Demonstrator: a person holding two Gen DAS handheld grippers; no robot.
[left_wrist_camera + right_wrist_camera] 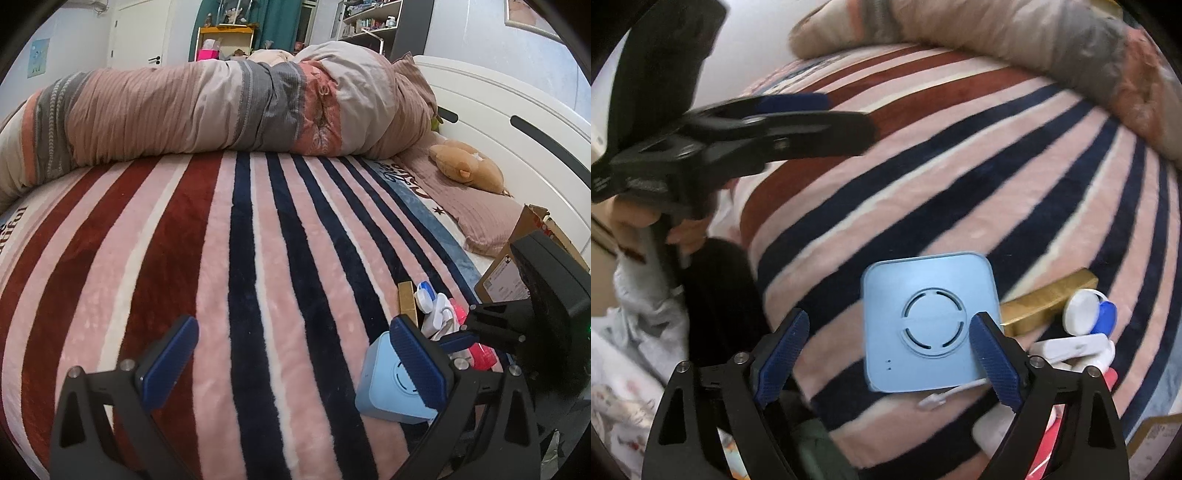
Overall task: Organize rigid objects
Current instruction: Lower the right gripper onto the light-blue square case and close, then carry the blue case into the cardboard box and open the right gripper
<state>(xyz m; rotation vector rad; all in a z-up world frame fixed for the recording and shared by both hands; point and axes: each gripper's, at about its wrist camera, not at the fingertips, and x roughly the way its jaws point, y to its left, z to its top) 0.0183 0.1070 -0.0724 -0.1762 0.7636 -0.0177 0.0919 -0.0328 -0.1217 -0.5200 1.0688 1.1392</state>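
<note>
Both grippers are over the striped blanket, near the bed's edge. My right gripper points steeply down with its jaws spread wide, nothing clamped; the right blue pad overlaps the right edge of the light blue square box, though I can't tell whether it touches. The left pad sits clear of the box, over blanket.

My left gripper also stands open and empty, with only blanket between its pads. From the right wrist view it juts in at upper left, blurred, with my hand on its handle.

The box lies flat on the blanket, round vent face up. Crowded against its right side: a gold bar-shaped item, touching or just beside the box's corner; a white round case with a blue part; a white plastic piece below that; and a pink-red item, mostly hidden behind the gripper frame. A white cord end pokes out under the box's near edge.

Farther off: a cardboard box at the right, a plush toy by the white headboard, and a rolled quilt across the bed's far side.
</note>
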